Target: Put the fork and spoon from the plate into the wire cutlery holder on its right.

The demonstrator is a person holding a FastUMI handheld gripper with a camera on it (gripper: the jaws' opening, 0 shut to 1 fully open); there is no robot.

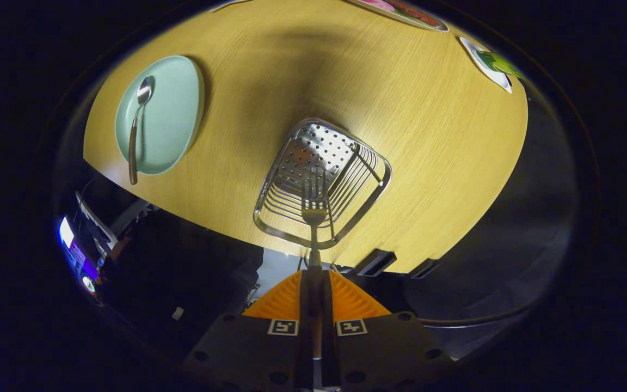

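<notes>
We hold the gripper clamped on the steel fork, tines down above the square wire cutlery holder near the round wooden table's edge; we should lower straight, then release.

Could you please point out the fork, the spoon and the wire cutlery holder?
fork (313, 209): gripper view, on its head, held in the tool (313, 291).
spoon (143, 91): gripper view, on its bowl.
wire cutlery holder (313, 144): gripper view, on its perforated base.
</notes>
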